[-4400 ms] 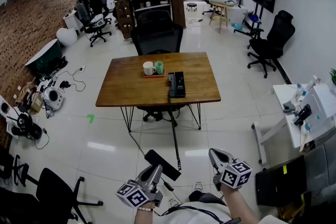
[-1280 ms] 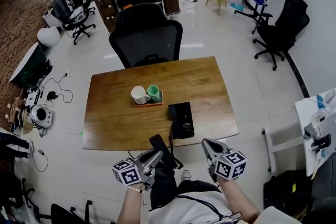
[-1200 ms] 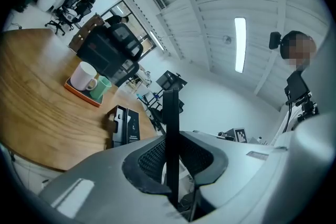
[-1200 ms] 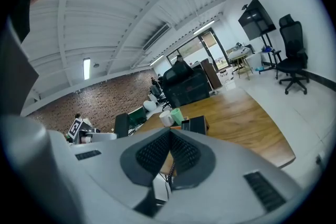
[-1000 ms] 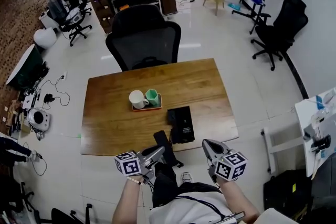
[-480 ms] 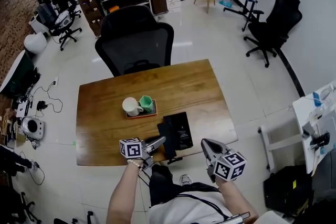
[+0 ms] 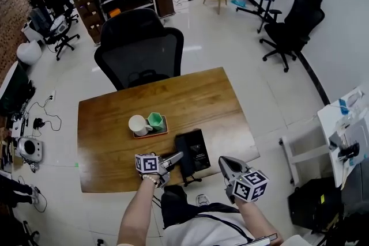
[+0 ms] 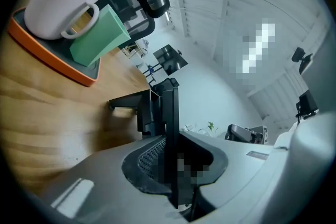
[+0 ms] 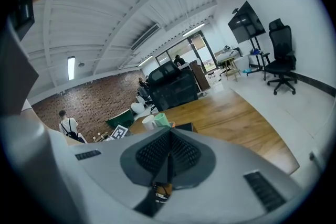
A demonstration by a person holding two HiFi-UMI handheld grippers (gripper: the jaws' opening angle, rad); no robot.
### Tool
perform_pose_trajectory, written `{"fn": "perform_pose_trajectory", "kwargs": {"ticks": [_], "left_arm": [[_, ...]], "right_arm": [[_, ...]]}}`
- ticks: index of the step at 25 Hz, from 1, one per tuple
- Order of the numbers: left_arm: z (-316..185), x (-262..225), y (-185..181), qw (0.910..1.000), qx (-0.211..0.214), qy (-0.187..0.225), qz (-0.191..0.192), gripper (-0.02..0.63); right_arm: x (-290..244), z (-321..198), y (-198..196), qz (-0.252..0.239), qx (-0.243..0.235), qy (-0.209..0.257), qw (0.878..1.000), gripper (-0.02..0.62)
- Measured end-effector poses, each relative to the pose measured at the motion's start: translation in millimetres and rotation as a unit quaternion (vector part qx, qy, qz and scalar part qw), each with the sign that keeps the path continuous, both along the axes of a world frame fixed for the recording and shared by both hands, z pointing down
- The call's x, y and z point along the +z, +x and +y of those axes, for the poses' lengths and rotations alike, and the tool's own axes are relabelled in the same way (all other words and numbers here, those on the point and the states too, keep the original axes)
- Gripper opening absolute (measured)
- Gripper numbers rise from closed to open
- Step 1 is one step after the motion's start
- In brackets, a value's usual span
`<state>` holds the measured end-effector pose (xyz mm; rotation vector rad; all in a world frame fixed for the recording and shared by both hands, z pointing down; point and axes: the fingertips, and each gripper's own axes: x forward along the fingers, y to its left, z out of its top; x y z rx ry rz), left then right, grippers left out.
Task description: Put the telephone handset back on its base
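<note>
**left gripper clamps handset beside base**

The wooden table spreads beneath and ahead of the left gripper. The base sits just beyond its jaws, which pinch the black handset; it seems to touch the base's left edge. The right gripper is closed and empty.

The handset hides the left side of the base near the desk's front edge; whether they touch cannot be told. In the left gripper view, the picture's edge cuts off the mug.
</note>
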<state>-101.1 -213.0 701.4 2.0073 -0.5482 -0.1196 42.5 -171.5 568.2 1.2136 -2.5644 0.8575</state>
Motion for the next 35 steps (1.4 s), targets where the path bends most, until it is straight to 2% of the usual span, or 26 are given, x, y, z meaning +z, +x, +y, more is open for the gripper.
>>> {"fn": "perform_pose_trajectory", "kwargs": {"ticks": [7, 17, 23, 26, 30, 33, 35], "left_arm": [[-9, 3, 4, 0.9996, 0.009, -0.009, 0.024, 0.069], [-13, 15, 8, 0.9992, 0.008, -0.025, 0.031, 0.069], [-15, 20, 5, 0.9997, -0.007, -0.025, 0.001, 0.083], [-14, 22, 1, 0.9986, -0.032, -0.036, -0.021, 0.110], [-5, 7, -17, 0.9947, -0.095, -0.035, -0.017, 0.119], [9, -8, -53, 0.9832, -0.174, -0.020, -0.052, 0.118], [24, -19, -81, 0.9684, -0.232, -0.014, -0.092, 0.118]], "right_arm": [[3, -8, 0, 0.002, 0.014, -0.005, 1.000, 0.000], [4, -11, 5, 0.004, 0.024, -0.013, 1.000, 0.000], [6, -8, 2, 0.002, 0.020, -0.015, 1.000, 0.000], [3, -6, -1, -0.002, 0.013, -0.013, 1.000, 0.000], [1, -3, -2, -0.010, 0.002, -0.010, 1.000, 0.000], [-1, 0, -1, -0.016, -0.007, -0.008, 1.000, 0.000], [-2, 1, -2, -0.019, -0.015, -0.005, 1.000, 0.000]]}}
